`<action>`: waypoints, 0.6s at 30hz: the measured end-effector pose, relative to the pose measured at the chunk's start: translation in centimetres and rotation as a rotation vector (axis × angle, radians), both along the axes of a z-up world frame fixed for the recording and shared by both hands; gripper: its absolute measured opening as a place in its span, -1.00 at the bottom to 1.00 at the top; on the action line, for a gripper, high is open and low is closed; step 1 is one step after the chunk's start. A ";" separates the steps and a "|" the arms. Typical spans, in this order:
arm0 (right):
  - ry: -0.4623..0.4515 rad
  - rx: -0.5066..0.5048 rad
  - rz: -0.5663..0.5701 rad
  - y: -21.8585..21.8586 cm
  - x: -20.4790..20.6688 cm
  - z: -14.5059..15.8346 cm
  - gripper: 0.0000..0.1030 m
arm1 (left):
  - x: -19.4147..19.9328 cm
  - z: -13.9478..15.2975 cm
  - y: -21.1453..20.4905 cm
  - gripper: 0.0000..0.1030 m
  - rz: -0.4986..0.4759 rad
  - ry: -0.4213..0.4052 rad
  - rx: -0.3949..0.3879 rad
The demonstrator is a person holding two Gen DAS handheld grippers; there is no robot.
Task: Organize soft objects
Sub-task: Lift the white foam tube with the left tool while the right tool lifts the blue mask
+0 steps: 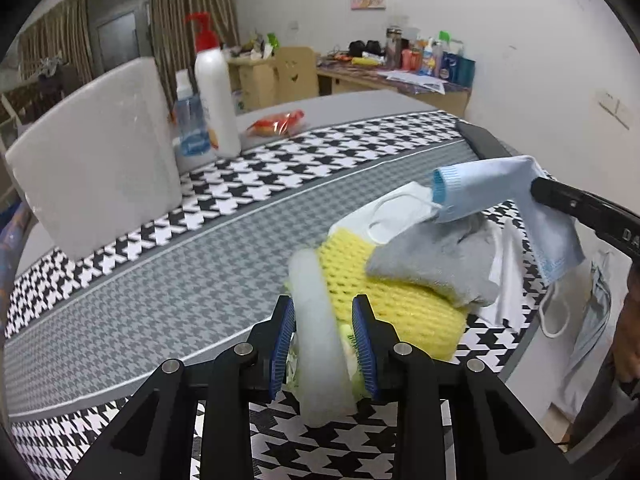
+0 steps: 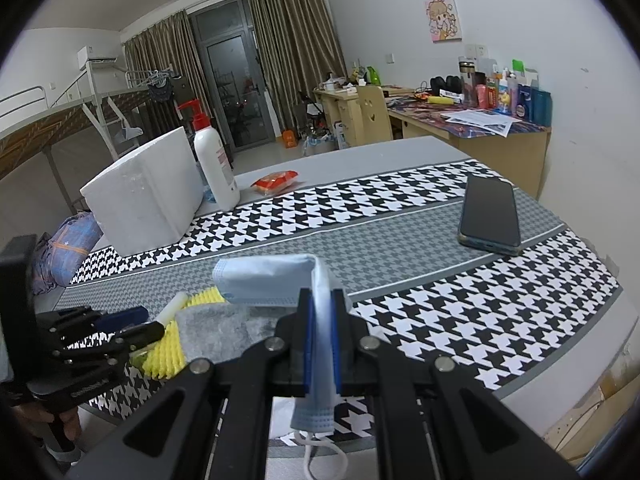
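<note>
My left gripper [image 1: 323, 316] is shut on a white foam strip [image 1: 320, 332] at the near edge of a pile: a yellow foam net [image 1: 352, 272], a grey cloth [image 1: 432, 264] and a white face mask [image 1: 396, 208]. My right gripper [image 2: 321, 312] is shut on a light blue face mask [image 2: 272, 280], folded over its fingers and held just above the grey cloth [image 2: 216, 332]. In the left wrist view the blue mask [image 1: 492, 192] hangs from the right gripper's black finger [image 1: 580, 204]. The left gripper [image 2: 132, 328] shows at the left of the right wrist view.
A houndstooth cloth [image 2: 440, 312] covers the table. A white foam box [image 2: 148, 196], a white pump bottle [image 2: 212, 160] and a red snack packet [image 2: 276, 180] stand at the back left. A black phone [image 2: 490, 216] lies at the right. A cluttered desk [image 2: 472, 120] stands behind.
</note>
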State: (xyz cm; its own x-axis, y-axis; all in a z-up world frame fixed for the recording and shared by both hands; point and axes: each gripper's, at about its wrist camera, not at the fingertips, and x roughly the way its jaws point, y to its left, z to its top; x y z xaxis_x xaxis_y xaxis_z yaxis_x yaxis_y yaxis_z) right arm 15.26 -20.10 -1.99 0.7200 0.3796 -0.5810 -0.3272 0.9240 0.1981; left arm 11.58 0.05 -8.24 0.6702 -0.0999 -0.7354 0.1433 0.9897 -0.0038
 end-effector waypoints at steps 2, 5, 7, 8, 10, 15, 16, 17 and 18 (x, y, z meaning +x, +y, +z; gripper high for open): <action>0.003 -0.001 0.001 -0.1 0.0 0.0 -0.79 | 0.0 -0.2 0.1 -0.37 0.007 0.009 -0.005; 0.003 -0.003 0.005 0.0 0.0 -0.1 -0.79 | 0.1 -0.5 0.4 -0.37 0.002 0.039 -0.036; 0.000 -0.002 0.010 0.1 0.0 0.0 -0.79 | 0.2 -0.7 0.9 -0.50 0.001 0.055 -0.071; -0.001 -0.002 0.012 0.2 -0.1 0.0 -0.79 | 0.2 -0.8 1.0 -0.54 0.004 0.059 -0.081; -0.004 -0.005 0.015 0.3 -0.1 0.1 -0.79 | 0.1 -0.7 1.2 -0.58 0.010 0.055 -0.083; -0.010 -0.008 0.014 0.5 -0.3 0.4 -0.79 | -0.9 0.5 1.4 -0.60 0.006 0.018 -0.097; -0.012 -0.009 0.015 0.6 -0.3 0.5 -0.79 | -1.1 0.8 1.5 -0.60 0.003 0.010 -0.105; -0.015 -0.010 0.016 0.6 -0.4 0.6 -0.79 | -1.2 1.1 1.5 -0.60 -0.001 0.001 -0.110; -0.020 -0.010 0.017 0.7 -0.4 0.7 -0.79 | -1.4 1.4 1.5 -0.60 -0.003 -0.007 -0.111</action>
State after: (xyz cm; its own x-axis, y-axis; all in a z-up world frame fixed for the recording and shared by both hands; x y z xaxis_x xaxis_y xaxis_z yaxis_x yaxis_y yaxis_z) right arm 14.82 -19.44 -1.25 0.7248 0.3858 -0.5708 -0.3465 0.9202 0.1820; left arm 10.18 1.58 -6.81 0.6751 -0.1826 -0.7147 0.1471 0.9827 -0.1122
